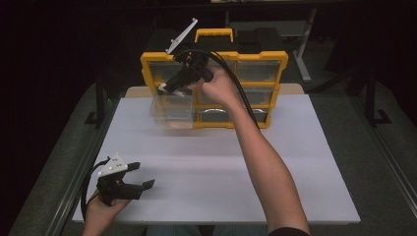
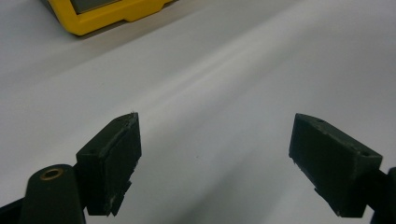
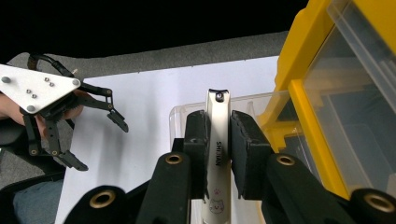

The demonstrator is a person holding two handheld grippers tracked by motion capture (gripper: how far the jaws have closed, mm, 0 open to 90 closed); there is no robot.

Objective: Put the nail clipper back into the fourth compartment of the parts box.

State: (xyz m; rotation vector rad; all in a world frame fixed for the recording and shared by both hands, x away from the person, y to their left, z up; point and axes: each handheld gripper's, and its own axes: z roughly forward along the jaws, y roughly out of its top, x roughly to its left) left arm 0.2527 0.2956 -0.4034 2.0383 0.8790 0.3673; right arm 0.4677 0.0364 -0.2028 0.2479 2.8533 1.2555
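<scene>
Right hand-held gripper (image 3: 218, 149) clamps nail clipper (image 3: 218, 154) lengthwise, tip toward the clear drawer (image 3: 180, 116).

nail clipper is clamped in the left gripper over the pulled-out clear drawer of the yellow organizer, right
Not quite: the nail clipper is clamped in the right gripper, not the left. The right gripper view shows its fingers pressed on the clipper above the pulled-out clear drawer of the yellow organizer. The left gripper sits open over the white table, holding nothing.

Organizer (image 1: 255, 59) at table (image 1: 295, 187) rear, drawer (image 1: 172, 112) pulled out front-left
</scene>
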